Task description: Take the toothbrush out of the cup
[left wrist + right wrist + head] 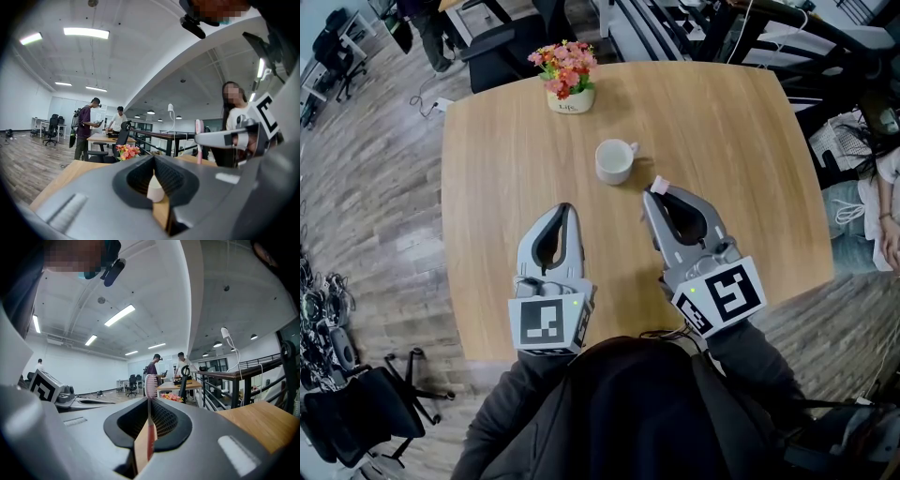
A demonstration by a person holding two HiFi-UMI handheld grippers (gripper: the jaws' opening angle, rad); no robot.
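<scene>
While right gripper point(650, 193) clamps slim pink toothbrush point(150, 385); left gripper point(566, 208) closed, empty; round white cup point(614, 160) apart

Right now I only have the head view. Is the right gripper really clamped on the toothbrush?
Observer: Yes. The right gripper view shows the right gripper shut on the toothbrush handle, with the brush head above the tips.
Operator: Left one carrying anything?
Observer: No. Its own view shows the left gripper shut and empty; the cup shows beyond it through the opening.
Operator: Brush tilted?
Observer: The left gripper view shows it standing upright.
</scene>
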